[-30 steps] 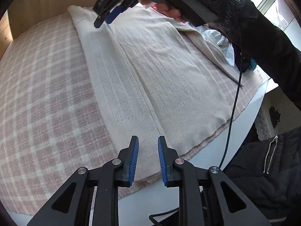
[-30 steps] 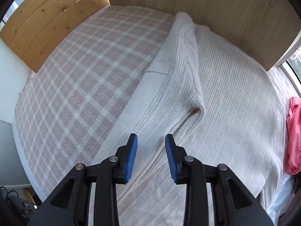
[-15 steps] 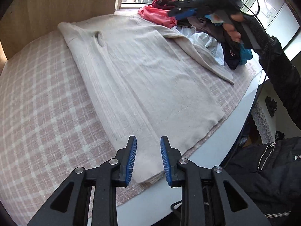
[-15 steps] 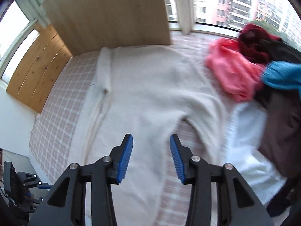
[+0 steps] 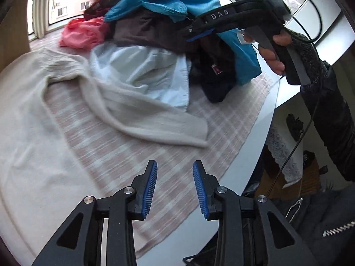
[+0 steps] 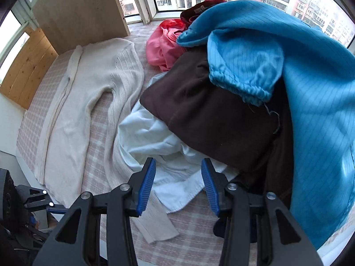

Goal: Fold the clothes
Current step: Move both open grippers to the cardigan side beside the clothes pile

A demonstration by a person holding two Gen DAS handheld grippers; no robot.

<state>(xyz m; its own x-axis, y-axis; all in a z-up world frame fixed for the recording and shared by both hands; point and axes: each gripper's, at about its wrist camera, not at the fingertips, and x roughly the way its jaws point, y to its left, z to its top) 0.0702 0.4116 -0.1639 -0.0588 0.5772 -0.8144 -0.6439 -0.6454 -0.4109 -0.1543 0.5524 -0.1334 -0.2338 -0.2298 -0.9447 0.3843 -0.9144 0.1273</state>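
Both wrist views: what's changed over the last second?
Both grippers swung from the cream sweater toward the clothes pile. Left gripper and right gripper have just been opening, nothing between the fingers. Sweater stays flat, one side folded over.

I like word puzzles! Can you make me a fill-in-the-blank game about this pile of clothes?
1. The cream ribbed knit sweater lies flat on a pink ____ cloth.
2. At the top of the heap sits a shiny ____ garment.
3. The crumpled white shirt lies under a dark ____ garment.
4. Both grippers, left and right, hold ____.

Missing words: checked; blue; brown; nothing
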